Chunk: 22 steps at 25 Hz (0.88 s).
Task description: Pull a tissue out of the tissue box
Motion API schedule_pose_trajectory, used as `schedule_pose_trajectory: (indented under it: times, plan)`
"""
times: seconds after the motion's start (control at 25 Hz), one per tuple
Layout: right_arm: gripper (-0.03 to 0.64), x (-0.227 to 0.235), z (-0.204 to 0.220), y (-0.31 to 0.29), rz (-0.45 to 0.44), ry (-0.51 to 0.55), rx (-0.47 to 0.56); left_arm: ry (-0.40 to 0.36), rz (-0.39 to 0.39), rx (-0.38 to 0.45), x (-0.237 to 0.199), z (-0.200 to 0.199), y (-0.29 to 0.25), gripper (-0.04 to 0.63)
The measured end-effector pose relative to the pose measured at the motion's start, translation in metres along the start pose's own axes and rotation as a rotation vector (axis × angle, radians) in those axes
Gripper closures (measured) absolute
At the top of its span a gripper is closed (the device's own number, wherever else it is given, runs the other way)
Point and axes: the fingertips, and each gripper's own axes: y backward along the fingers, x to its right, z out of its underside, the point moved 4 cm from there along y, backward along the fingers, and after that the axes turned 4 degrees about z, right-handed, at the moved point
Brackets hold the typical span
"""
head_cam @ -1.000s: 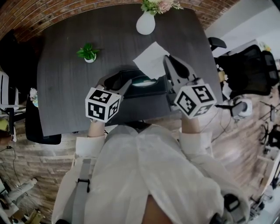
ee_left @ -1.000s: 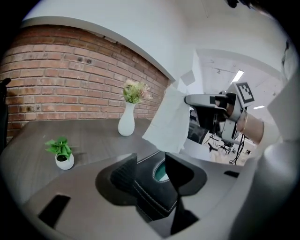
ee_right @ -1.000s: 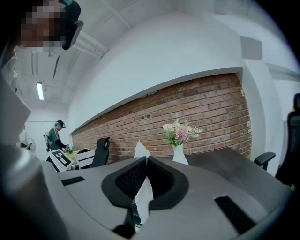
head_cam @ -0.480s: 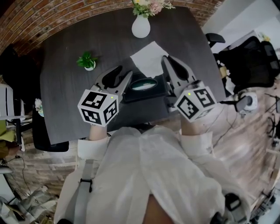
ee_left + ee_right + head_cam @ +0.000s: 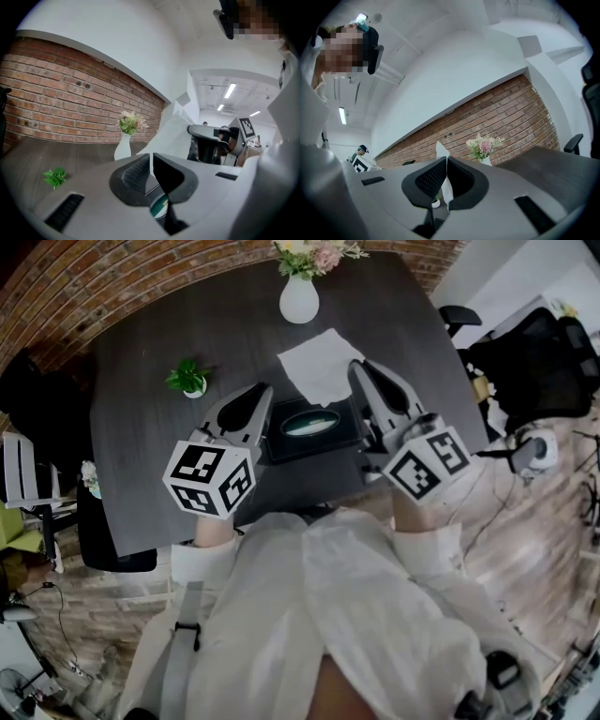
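Observation:
The dark tissue box (image 5: 309,432) lies on the grey table (image 5: 141,352) between my two grippers. My right gripper (image 5: 357,367) is shut on a white tissue (image 5: 321,364), which hangs spread out above the box's far side. In the right gripper view the tissue (image 5: 442,151) is pinched between the jaws of the right gripper (image 5: 446,161) and sticks out above them. My left gripper (image 5: 260,393) hovers over the box's left end. Its jaws are closing, almost together, with nothing between them. In the left gripper view the left gripper (image 5: 151,160) points toward the tissue (image 5: 176,133).
A white vase of flowers (image 5: 298,298) stands at the table's far edge and a small potted plant (image 5: 189,379) at the left. An office chair (image 5: 525,362) stands to the right of the table, a black chair (image 5: 103,531) at the near left. A brick wall runs behind.
The left gripper's jaws have gone from wide open beside the box to nearly together, and it has lifted. The right gripper has risen slightly with the tissue.

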Motion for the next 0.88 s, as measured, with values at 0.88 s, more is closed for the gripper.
schedule_pose_trajectory:
  times: [0.88]
  plan:
    - [0.606,-0.003,0.02,0.006,0.005,-0.031,-0.065,0.052,0.051,-0.025,0.007,0.02,0.001,0.591]
